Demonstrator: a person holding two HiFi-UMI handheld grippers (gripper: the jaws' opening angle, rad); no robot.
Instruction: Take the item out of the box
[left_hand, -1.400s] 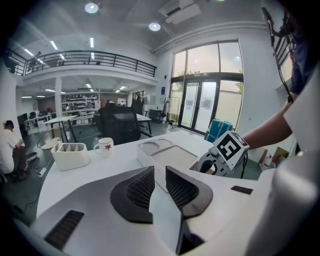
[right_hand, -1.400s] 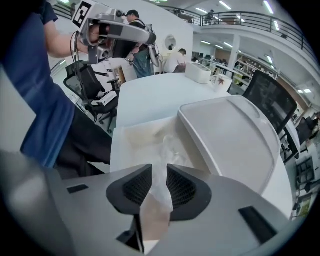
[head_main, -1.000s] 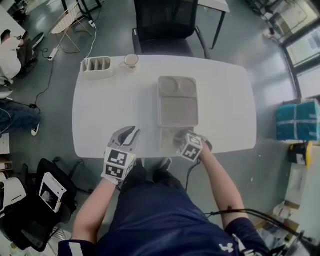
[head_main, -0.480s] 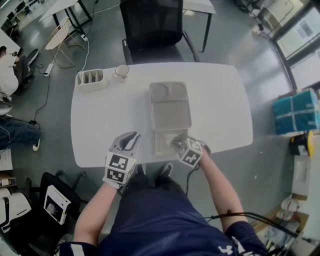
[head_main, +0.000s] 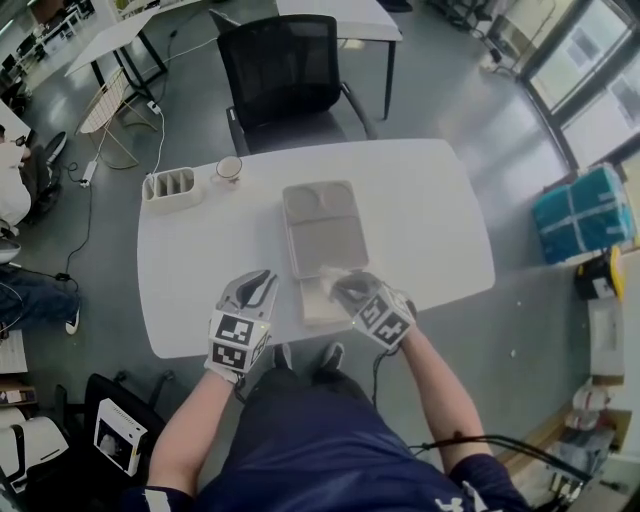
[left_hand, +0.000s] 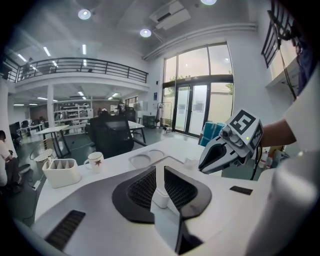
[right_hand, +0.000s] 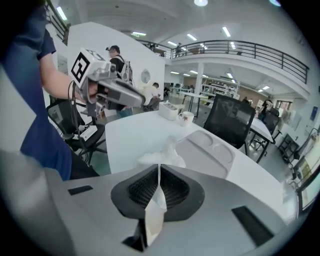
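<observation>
One crumpled clear bag (right_hand: 161, 154) pinched tight in the right gripper (right_hand: 159, 174) over the box (head_main: 315, 306); left gripper (left_hand: 159, 181) jaws slightly parted, empty.

Person wears a navy-blue short-sleeved shirt (head_main: 320, 450) with a small white logo (head_main: 467, 497) near the right shoulder. Left hand-held gripper (head_main: 258, 282) and right hand-held gripper (head_main: 345, 288) have pale grey moulded shells. Both have black jaw pads with a fine mesh texture (clearest in the gripper views) and black rectangular slots in the housing. Each carries a white cube printed with black square markers: left cube (head_main: 233, 340), right cube (head_main: 386, 320). A thin black cable (head_main: 480, 438) runs beside the right arm.
</observation>
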